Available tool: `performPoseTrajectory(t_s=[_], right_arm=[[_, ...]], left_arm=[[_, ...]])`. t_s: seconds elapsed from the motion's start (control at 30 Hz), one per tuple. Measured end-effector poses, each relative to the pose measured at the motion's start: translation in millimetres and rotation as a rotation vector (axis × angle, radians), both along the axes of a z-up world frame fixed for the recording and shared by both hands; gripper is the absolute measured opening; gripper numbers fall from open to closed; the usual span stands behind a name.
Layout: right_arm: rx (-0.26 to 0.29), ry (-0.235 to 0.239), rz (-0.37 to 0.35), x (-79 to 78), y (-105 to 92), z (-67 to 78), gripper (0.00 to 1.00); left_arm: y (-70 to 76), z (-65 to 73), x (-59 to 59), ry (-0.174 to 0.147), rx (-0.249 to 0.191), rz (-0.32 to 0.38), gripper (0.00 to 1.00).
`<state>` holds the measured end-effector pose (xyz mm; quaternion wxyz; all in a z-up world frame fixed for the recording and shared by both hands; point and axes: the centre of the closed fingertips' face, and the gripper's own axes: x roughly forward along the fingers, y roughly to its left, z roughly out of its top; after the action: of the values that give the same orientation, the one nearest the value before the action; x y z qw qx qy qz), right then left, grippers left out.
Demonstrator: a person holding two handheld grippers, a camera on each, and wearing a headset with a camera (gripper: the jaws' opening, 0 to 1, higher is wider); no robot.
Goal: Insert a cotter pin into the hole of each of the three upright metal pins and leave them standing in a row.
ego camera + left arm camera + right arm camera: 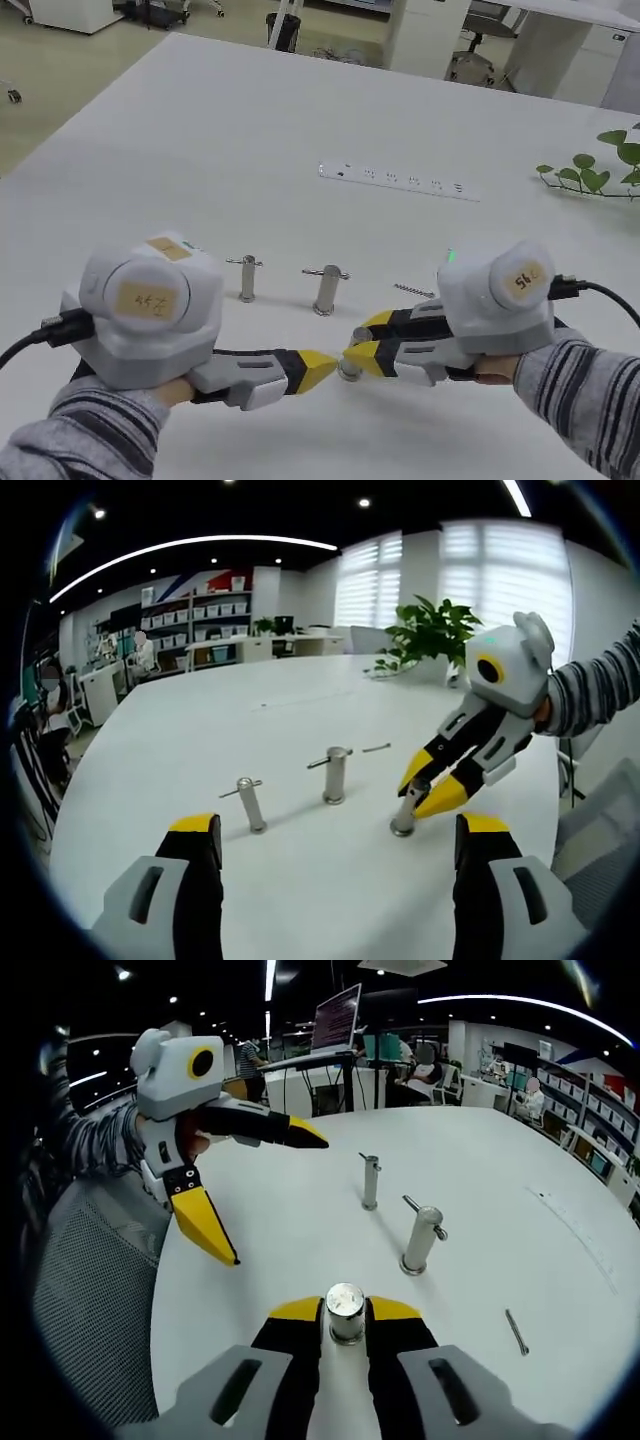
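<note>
One white table [300, 120] bears all. Near left, left gripper [322, 368], jaws apart; near right, right gripper [368, 342] clamps upright near pin [345, 1312]. Farther, left pin [247, 278] and middle pin [326, 290] carry cotters [244, 262]. Far right lies loose cotter [413, 291].

White power strip [398, 182], green plant [597, 179]

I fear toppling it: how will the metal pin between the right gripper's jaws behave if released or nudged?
The metal pin looks solid and polished, so it is probably stiff, heavy for its size, and somewhat slippery in the right gripper. Standing tall on a small flared base, it would likely tip if pushed near the top. Being round, it would probably roll once down.
</note>
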<state>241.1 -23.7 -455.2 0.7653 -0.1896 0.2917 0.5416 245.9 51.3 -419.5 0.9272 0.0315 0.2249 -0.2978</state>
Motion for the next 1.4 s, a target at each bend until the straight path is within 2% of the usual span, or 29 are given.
performPoseTrajectory(t_s=[0.07,0.17,0.27,0.4,0.67,0.83,1.0,1.1,1.27,1.4], right_arm=[[-0.008,-0.007,0.008,-0.6,-3.3,0.1,0.19],[-0.015,0.023,-0.002,-1.8,-10.1,1.8,0.22],[-0.036,0.020,0.008,-1.0,-18.0,3.2,0.27],[-0.069,0.031,0.010,7.3,-34.8,6.4,0.28],[-0.151,0.038,-0.006,34.6,-66.4,8.1,0.31],[-0.179,0.056,-0.039,53.9,-78.5,6.7,0.31],[-0.192,0.079,-0.078,74.7,-86.7,2.9,0.31],[-0.210,0.097,-0.101,87.4,-91.3,-3.2,0.31],[-0.240,0.112,-0.112,98.3,-95.9,-11.5,0.30],[-0.244,0.125,-0.131,105.3,-94.7,-19.6,0.28]], left_arm=[[-1.0,-0.6,-0.6,0.002,0.000,-0.004,0.96],[-3.6,0.2,-0.8,-0.005,-0.002,-0.015,0.98],[-4.9,0.0,-1.1,-0.005,-0.003,-0.019,0.98],[-5.8,0.6,-0.6,-0.008,-0.013,-0.017,0.98],[-7.7,-1.0,-1.0,0.001,-0.020,-0.020,0.98],[-9.8,-1.6,-1.3,0.004,-0.022,-0.028,0.98],[-11.9,1.0,-0.5,-0.002,-0.034,-0.031,0.98],[-11.6,0.0,-1.4,0.009,-0.035,-0.035,0.98],[-8.4,-0.1,-1.1,0.013,-0.035,-0.030,0.97],[-8.2,2.6,-2.1,0.014,-0.049,-0.037,0.96]])
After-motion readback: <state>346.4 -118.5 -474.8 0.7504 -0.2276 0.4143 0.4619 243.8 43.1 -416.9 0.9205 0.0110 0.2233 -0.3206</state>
